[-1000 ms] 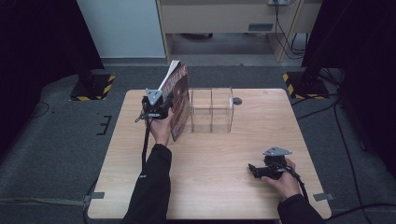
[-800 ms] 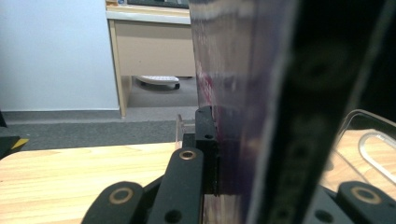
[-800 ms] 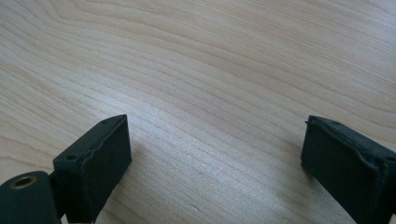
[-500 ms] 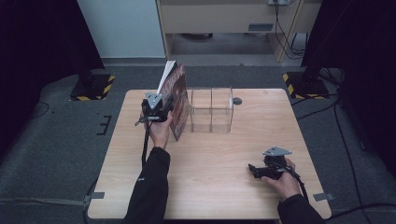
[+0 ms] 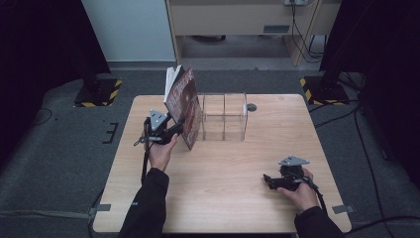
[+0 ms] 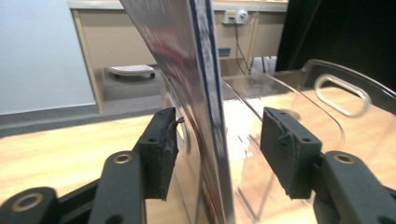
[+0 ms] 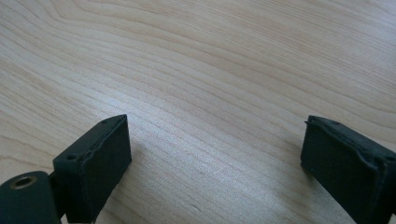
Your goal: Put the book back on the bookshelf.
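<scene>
A magazine-like book [image 5: 183,106] stands on edge on the wooden table [image 5: 223,173], leaning against the left end of a clear plastic divider rack [image 5: 225,116]. My left gripper [image 5: 177,127] is at the book's lower left edge. Its jaws have just been opening. In the left gripper view the book [image 6: 201,70] sits between the pads with a gap on each side, and the clear rack [image 6: 317,112] rises behind it. My right gripper [image 5: 267,179] rests low at the table's front right, open over bare wood [image 7: 210,70] with nothing between its fingers.
A small dark round disc [image 5: 251,106] lies on the table just right of the rack. Two black stands with yellow-striped feet [image 5: 96,94] [image 5: 324,89] flank the table on the floor. A wooden cabinet [image 5: 237,20] stands beyond the far edge.
My left gripper has let go of the book and drawn back to the left and slightly down. The book stays leaning on the rack. The right hand has not moved.
</scene>
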`<state>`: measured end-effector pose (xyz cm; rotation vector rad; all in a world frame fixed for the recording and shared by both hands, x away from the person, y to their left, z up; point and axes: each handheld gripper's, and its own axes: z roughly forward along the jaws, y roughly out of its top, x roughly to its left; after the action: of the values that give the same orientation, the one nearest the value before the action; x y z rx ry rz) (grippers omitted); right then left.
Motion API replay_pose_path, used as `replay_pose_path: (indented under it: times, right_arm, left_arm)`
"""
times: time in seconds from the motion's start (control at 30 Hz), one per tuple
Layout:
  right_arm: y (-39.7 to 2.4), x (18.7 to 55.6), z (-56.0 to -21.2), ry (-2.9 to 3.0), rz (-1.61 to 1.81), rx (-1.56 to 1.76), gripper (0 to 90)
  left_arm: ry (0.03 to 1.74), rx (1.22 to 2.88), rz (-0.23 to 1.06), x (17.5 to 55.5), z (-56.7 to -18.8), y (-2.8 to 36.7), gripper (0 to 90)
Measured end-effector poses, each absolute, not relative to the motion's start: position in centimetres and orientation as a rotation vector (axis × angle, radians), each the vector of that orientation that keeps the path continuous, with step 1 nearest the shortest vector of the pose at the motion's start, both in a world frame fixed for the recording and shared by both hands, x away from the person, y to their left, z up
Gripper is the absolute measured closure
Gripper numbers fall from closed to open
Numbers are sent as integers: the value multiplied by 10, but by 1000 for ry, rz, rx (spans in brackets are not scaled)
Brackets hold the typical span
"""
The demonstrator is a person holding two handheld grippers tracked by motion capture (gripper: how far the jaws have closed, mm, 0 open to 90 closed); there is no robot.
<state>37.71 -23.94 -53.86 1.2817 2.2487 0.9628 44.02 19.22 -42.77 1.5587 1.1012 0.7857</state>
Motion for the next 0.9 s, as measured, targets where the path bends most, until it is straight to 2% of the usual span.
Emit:
replay_pose_path:
  times: [0.37, 0.47, 0.9]
  right_arm:
    - [-239, 377, -539, 2248, 963, 1282, 88]
    - [-239, 377, -539, 2248, 963, 1282, 89]
    - [-238, 375, -538, 2245, 961, 1289, 88]
  left_arm:
    - [1035, 1678, 672, 399, -447, 204, 399]
    - [1053, 1676, 595, 390, -456, 210, 392]
    - [1149, 1849, 481, 366, -503, 236, 306]
